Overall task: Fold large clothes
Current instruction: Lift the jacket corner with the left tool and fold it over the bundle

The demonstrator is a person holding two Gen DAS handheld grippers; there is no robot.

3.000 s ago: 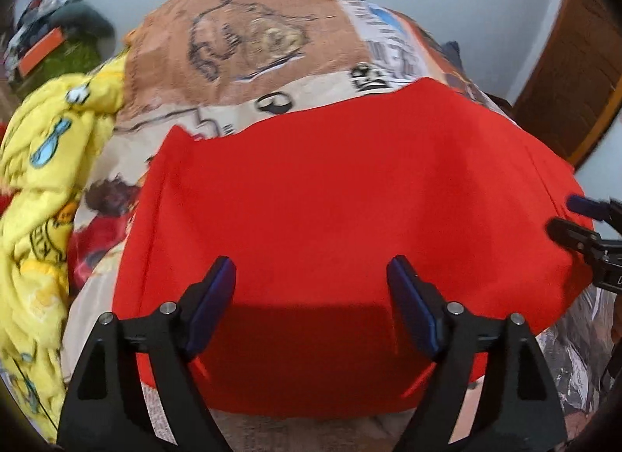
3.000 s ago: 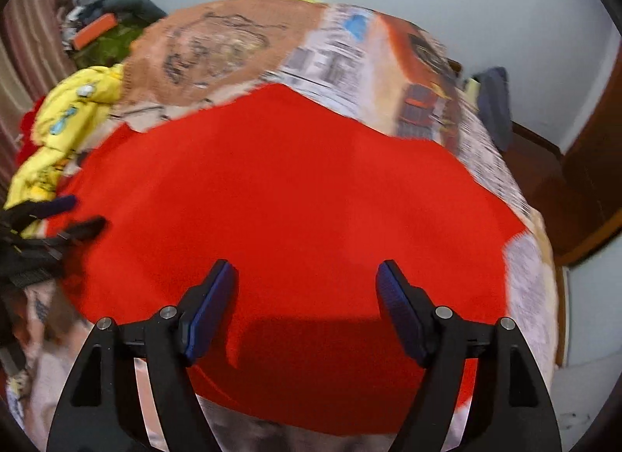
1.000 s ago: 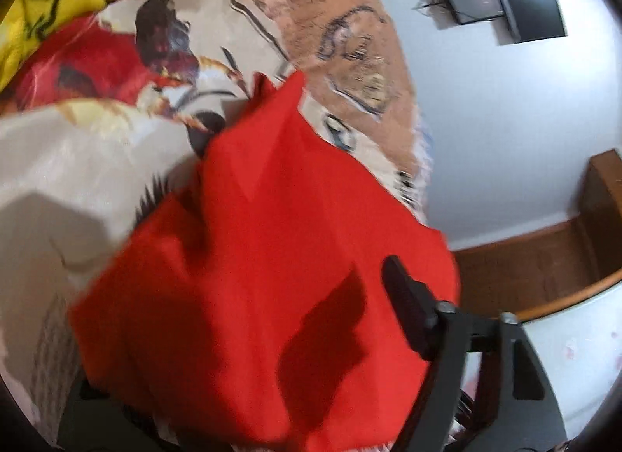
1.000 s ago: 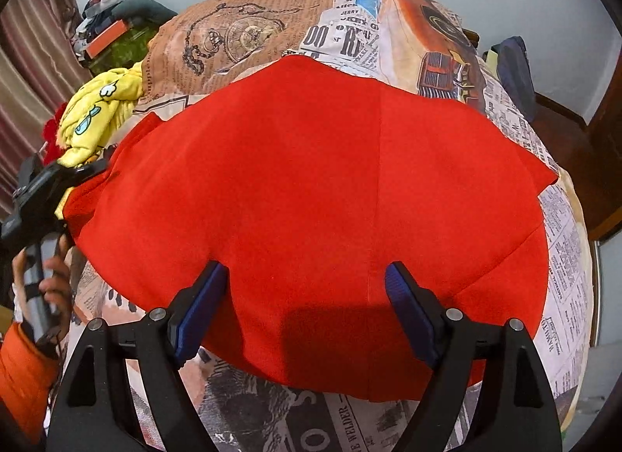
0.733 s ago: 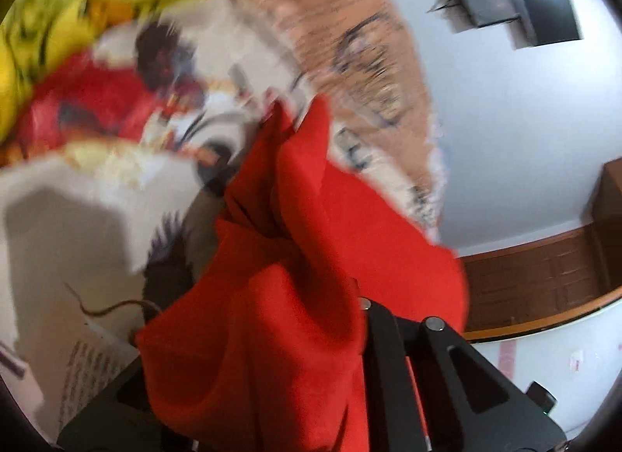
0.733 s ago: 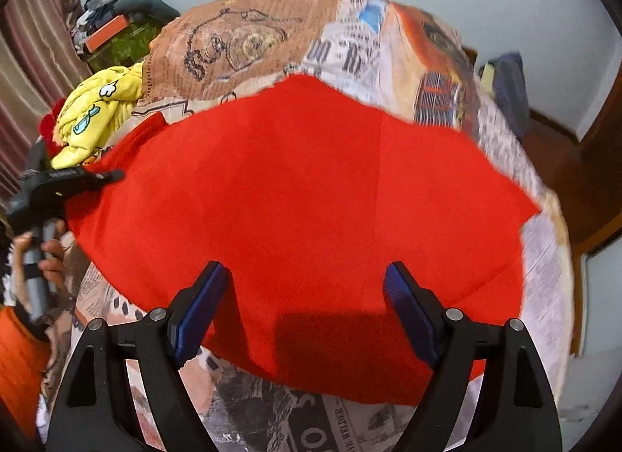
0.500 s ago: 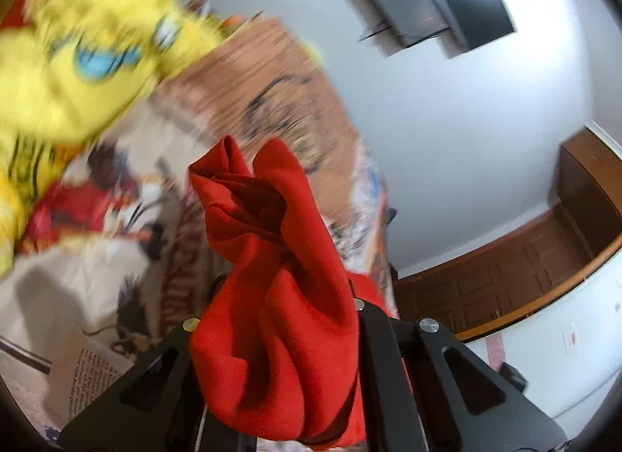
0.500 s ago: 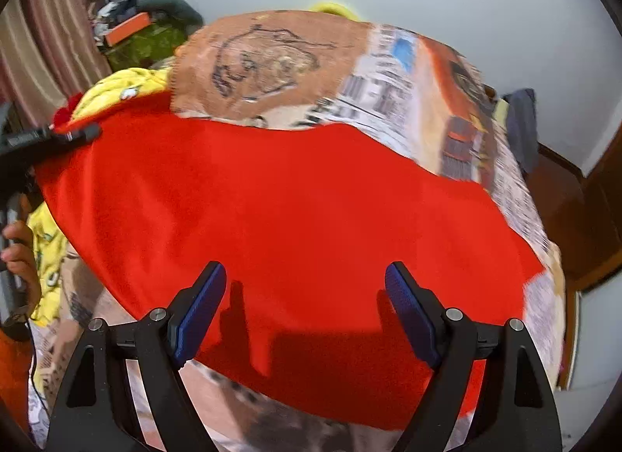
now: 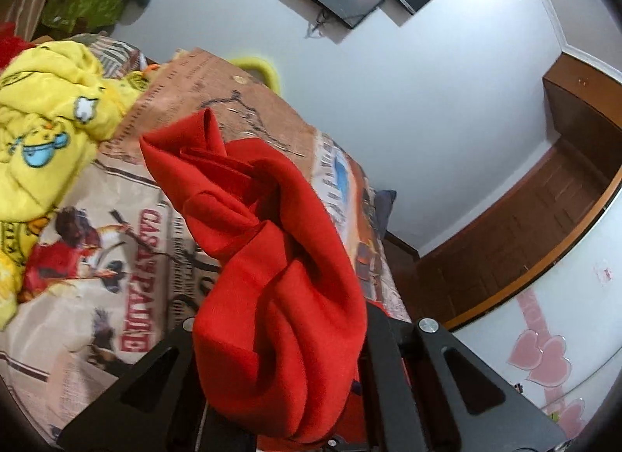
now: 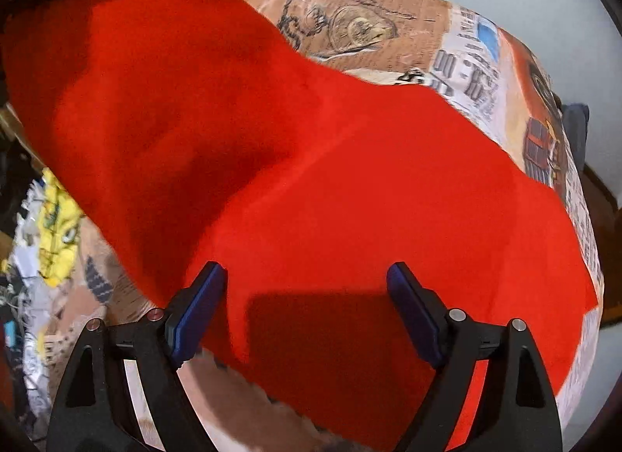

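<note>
We see a matt, soft-napped red cloth bunched at six o'clock, a smooth printed bedsheet, a fleecy yellow blanket at nine o'clock, and glossy wooden panelling at three o'clock.

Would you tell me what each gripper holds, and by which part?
Left gripper: bunched edge of the red cloth. Right gripper: open, holding nothing.

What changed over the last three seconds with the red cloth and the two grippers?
The left gripper, open over the flat red cloth before, has shut on its left edge and lifted it high, so that side now rises off the bedspread and bunches between the fingers. The right gripper stayed open over the near edge; the cloth's right side still lies flat.
</note>
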